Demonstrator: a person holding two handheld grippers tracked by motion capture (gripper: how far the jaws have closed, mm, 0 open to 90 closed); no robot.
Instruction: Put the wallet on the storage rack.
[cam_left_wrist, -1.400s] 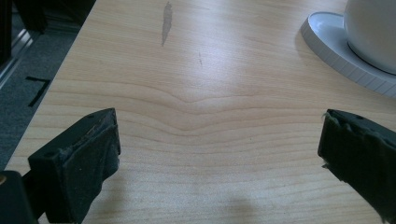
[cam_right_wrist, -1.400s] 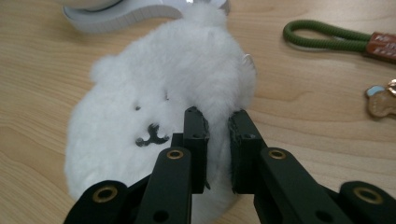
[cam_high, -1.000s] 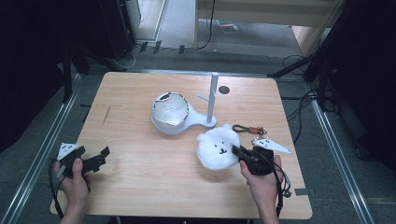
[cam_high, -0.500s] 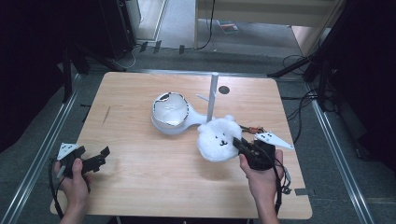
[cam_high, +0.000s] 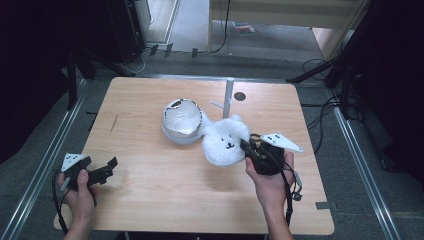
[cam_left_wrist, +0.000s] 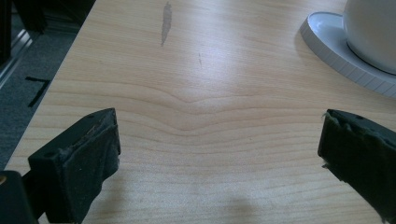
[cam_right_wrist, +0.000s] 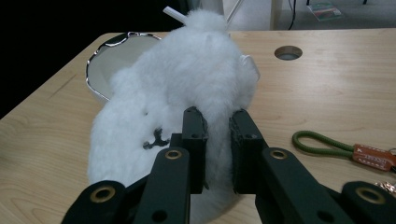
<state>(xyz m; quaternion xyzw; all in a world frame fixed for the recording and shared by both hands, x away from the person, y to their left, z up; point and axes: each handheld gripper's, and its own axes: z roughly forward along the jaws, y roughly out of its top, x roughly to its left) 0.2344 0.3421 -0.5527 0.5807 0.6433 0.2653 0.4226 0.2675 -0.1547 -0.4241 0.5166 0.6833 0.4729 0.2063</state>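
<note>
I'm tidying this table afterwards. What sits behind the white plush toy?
Behind the plush toy, held by the right gripper, sits a white bowl and a white post; the toy covers the post's base.

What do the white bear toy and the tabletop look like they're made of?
The bear toy, pinched in the right tool, looks like soft plush: long, fluffy white fibres and a blurred outline. The table looks like light wood or a wood-look laminate, matte, with wavy grain lines; which one I cannot tell.

Fluffy white plush toy (cam_high: 224, 141), matt wooden table (cam_high: 150, 200), glossy white bowl (cam_high: 182, 121)
</note>
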